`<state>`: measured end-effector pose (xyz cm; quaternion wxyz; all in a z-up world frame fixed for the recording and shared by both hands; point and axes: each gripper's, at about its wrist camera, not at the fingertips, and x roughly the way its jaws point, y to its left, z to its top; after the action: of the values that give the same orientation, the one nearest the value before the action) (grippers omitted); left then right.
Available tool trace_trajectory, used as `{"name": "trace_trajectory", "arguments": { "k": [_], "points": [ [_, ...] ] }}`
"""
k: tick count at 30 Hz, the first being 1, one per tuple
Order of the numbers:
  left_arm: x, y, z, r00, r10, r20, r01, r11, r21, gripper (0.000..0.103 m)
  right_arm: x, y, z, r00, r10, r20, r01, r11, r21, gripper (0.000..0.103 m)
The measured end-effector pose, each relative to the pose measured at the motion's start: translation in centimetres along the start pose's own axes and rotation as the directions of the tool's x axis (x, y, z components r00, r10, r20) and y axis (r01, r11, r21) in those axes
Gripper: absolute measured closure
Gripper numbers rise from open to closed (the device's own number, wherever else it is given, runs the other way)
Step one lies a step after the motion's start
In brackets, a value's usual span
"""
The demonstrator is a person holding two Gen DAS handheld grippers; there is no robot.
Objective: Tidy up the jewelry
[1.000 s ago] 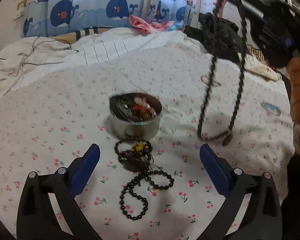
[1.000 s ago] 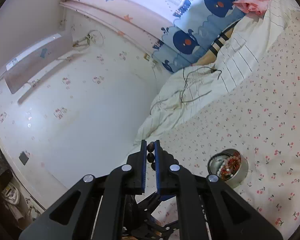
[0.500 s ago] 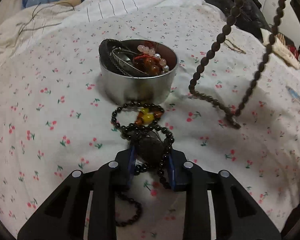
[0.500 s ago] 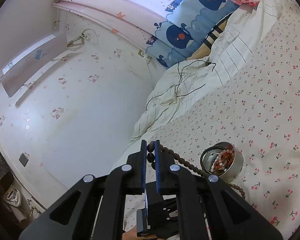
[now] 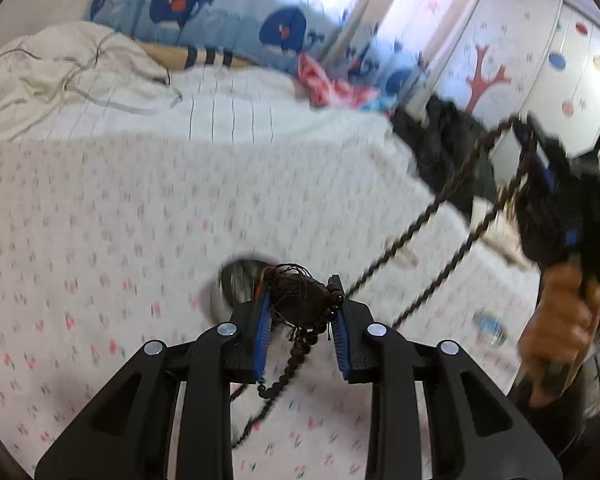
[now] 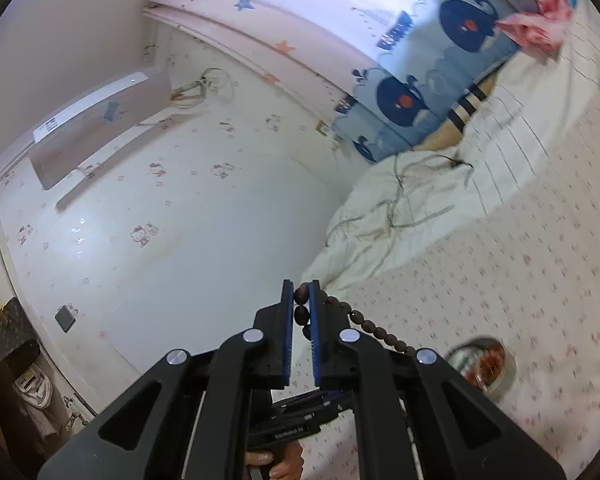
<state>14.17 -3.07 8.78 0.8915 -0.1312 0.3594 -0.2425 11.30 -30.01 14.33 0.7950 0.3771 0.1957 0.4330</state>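
**A:** Jewelry first: where is it all?

**B:** Three places. The black bead bracelet (image 5: 300, 300) is pinched in the left gripper (image 5: 302, 312), its dark oval pendant wedged between the blue pads, with a tail of small beads hanging below the fingers over the bed. The jaws have just been closing, and the bracelet is caught between them.

**A:** And the long string?

**B:** The brown bead necklace (image 5: 440, 204) hangs from the right gripper (image 6: 302, 312). In the right wrist view, two or three oval beads sit squeezed between its narrow-set pads, and more beads trail off to the right of the fingers. From the left wrist view the necklace runs as two blurred strands slanting down from that gripper at the right edge toward the sheet.

**A:** So both grippers are clamped on something.

**B:** Yes, each is clenched on its own piece.

**A:** The third place?

**B:** A round metal tin (image 6: 484, 364) standing on the cherry-print bedsheet (image 5: 100, 220), with reddish beads showing inside. In the left wrist view it lies just beyond the left fingertips, partly hidden by the bracelet and badly smeared.

**A:** Anything of the person?

**B:** A hand (image 5: 556, 320) wraps the right gripper's handle at the right edge of the left view. Behind the bed hangs a whale-print curtain (image 5: 220, 4).
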Motion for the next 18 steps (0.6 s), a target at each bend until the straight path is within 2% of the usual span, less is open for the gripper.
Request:
{"name": "trace_trajectory", "arguments": {
  "k": [6, 11, 14, 18],
  "points": [
    [-1.4, -2.3, 4.8, 0.994, -0.05, 0.097, 0.048, 0.999, 0.019, 0.078, 2.7, 2.1, 2.0, 1.0, 0.026, 0.009, -0.026, 0.999, -0.043, 0.095],
    [-2.2, -3.5, 7.2, 0.983, -0.088, 0.163, 0.086, 0.996, 0.017, 0.078, 4.4, 1.6, 2.6, 1.0, 0.029, 0.011, -0.029, 0.999, -0.035, 0.095],
    [-1.4, -3.4, 7.4, 0.982, -0.09, 0.167, 0.091, 0.996, 0.005, 0.078, 5.2, 0.7, 2.7, 1.0, 0.024, 0.011, -0.024, 0.999, -0.027, 0.095],
    [1.6, -1.8, 6.0, 0.989, -0.085, 0.119, 0.09, 0.995, -0.041, 0.078, 6.5, -1.0, 2.2, 1.0, -0.005, -0.008, 0.005, 1.0, -0.01, 0.095]
  ]
}}
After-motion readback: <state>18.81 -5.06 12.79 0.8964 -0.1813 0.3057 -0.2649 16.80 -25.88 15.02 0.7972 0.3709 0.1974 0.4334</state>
